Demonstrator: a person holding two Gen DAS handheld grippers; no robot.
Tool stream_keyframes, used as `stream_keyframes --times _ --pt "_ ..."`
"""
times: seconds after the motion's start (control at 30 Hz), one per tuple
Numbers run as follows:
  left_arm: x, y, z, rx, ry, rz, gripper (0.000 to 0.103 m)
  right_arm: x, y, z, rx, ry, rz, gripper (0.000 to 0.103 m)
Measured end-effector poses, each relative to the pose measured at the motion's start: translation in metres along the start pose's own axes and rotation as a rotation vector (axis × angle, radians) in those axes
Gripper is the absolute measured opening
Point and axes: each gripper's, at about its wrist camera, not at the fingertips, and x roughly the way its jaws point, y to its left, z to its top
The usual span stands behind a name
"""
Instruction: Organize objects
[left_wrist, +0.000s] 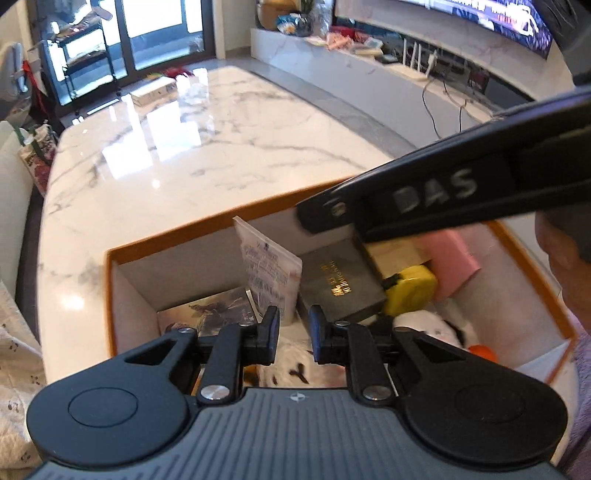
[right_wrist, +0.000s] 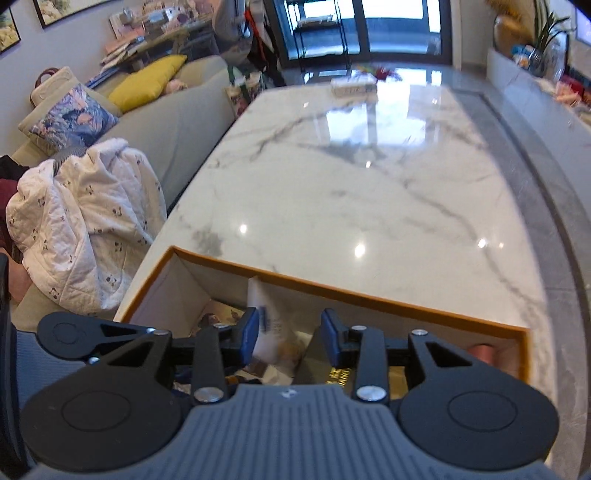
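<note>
Marble table (right_wrist: 369, 184) under orange-rimmed box (right_wrist: 332, 291); left tool (left_wrist: 294, 318) closed, empty; right tool (right_wrist: 290, 322) open.

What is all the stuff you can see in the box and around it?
box: one, orange rim, on the table
table: one, white marble
white packet: one, standing in the box
dark box: one, gold lettering, in the box
yellow thing: one, in the box
pink box: one, in the box
picture card: one, box bottom
yellow cushion: one, on the sofa
left gripper: empty, above the box
right gripper: jaws apart, empty
</note>
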Motion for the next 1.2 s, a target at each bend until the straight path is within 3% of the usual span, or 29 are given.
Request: stream_keyframes --times 0.2,0.33,0.4,0.47,0.57,0.63,0.7,0.8,0.87,1.03,1.2 --pt "-0.063 -0.029 -0.017 -0.029 -0.132 0.017 0.019 -0.07 0.002 -0.018 -0.028 -0.118 -0.04 0.05" --pt "-0.085 -0.03 -0.015 -0.102 -0.229 0.017 0.024 -0.113 0.007 -0.04 -0.078 -0.193 -0.074 0.055" --pt "-0.096 -0.034 -0.02 -0.147 -0.281 0.035 0.031 -0.133 0.008 -0.055 -0.089 -0.228 -0.085 0.065" --pt "-0.102 -0.04 -0.028 -0.19 -0.321 0.057 0.037 -0.151 0.009 -0.071 -0.094 -0.267 -0.089 0.067" --pt "-0.117 -0.051 -0.046 -0.255 -0.38 0.104 0.059 -0.172 0.01 -0.097 -0.084 -0.312 -0.104 0.067" --pt "-0.13 -0.061 -0.058 -0.269 -0.424 0.14 0.061 -0.185 0.011 -0.116 -0.063 -0.355 -0.107 0.067" --pt "-0.135 -0.069 -0.068 -0.271 -0.453 0.191 0.073 -0.195 0.015 -0.135 -0.057 -0.403 -0.116 0.069" --pt "-0.151 -0.089 -0.085 -0.256 -0.508 0.279 0.081 -0.208 0.024 -0.165 -0.068 -0.477 -0.137 0.078" --pt "-0.155 -0.099 -0.094 -0.27 -0.52 0.329 0.085 -0.214 0.031 -0.185 -0.086 -0.515 -0.134 0.078" --pt "-0.148 -0.108 -0.115 -0.328 -0.527 0.304 0.085 -0.22 0.044 -0.226 -0.113 -0.579 -0.176 0.08" --pt "-0.134 -0.112 -0.135 -0.358 -0.506 0.337 0.085 -0.207 0.042 -0.252 -0.074 -0.542 -0.232 0.081"
